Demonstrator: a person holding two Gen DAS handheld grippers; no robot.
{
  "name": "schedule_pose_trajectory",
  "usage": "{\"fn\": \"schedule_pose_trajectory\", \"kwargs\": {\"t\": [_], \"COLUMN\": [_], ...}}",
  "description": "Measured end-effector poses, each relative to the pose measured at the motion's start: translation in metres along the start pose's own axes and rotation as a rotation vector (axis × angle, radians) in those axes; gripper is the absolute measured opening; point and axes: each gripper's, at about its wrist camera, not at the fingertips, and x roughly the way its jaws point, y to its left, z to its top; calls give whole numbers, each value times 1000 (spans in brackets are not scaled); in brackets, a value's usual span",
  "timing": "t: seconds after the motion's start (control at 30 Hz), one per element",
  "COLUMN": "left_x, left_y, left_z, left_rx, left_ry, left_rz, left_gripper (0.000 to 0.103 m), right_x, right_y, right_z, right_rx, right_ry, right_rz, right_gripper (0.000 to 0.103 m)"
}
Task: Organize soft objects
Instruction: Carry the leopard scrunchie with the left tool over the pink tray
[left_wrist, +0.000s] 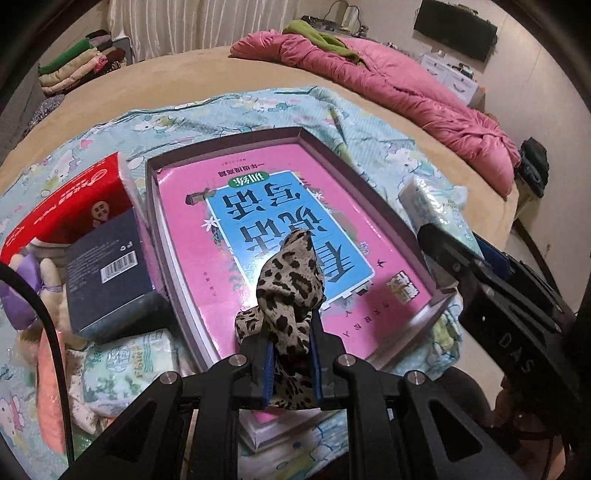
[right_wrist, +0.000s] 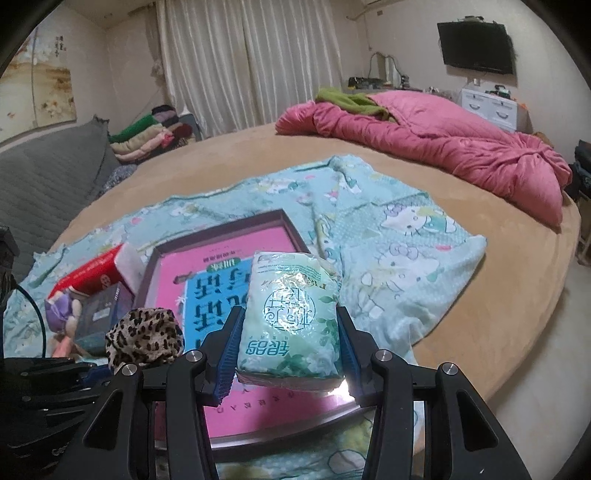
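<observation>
My left gripper is shut on a leopard-print cloth, which hangs over a purple-rimmed tray holding a pink and blue book. In the right wrist view the same cloth shows at lower left beside the tray. My right gripper is shut on a pale green tissue pack, held above the tray's near right part. From the left wrist view that pack appears at the right, beyond the other gripper's black body.
A red tissue pack, a dark blue box, a purple plush toy and another green tissue pack lie left of the tray on a cartoon-print sheet. A pink quilt lies at the bed's far side.
</observation>
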Motion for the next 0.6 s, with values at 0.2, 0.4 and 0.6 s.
{"fn": "schedule_pose_trajectory", "kwargs": {"t": [0.2, 0.4, 0.6], "left_x": [11, 15, 19], "left_y": [0, 4, 7], "left_z": [2, 3, 2], "left_rx": [-9, -23, -40], "left_ry": [13, 23, 38], "left_rz": [6, 0, -19], "left_gripper": [16, 16, 16], "right_x": [17, 36, 47], "right_y": [3, 4, -1], "right_z": [-5, -9, -13], "right_rx": [-26, -38, -15], "right_ry": [63, 142, 197], "right_rz": [-21, -34, -42], "right_gripper": [49, 49, 50]}}
